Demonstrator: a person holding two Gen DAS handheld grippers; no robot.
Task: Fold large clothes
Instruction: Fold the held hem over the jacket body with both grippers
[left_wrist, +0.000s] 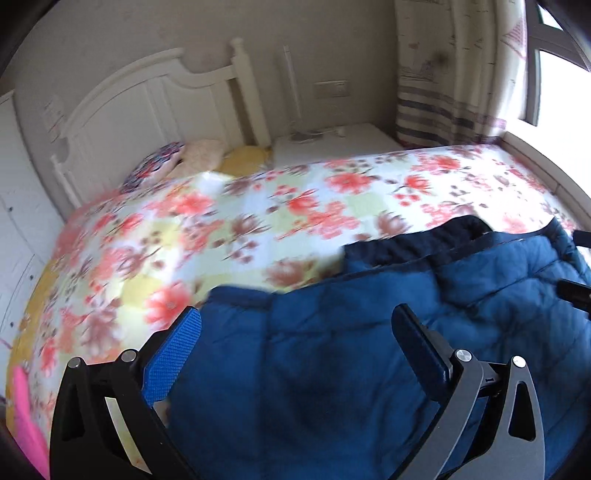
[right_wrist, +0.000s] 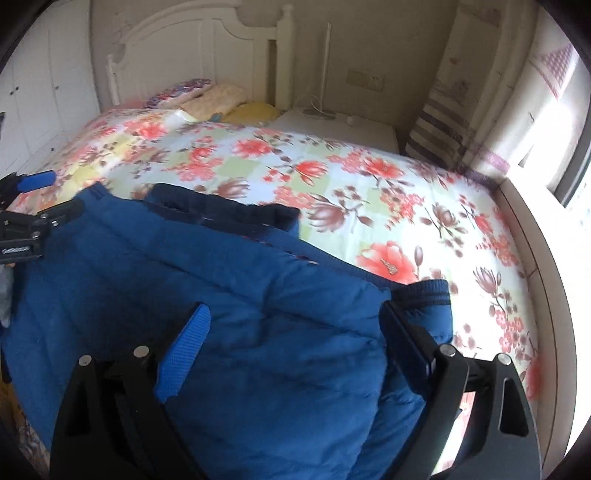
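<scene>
Both my claws hang spread wide above the blue padded jacket on the bed.

My left gripper has its jaws well apart with nothing pinched, the jacket lying below and between them. My right gripper is spread just as wide and grips nothing, though its right finger sits just beside a ribbed cuff. The jacket lies bunched on the near part of the flowered bedspread, dark collar toward the headboard. Pillows sit at the far end.
</scene>
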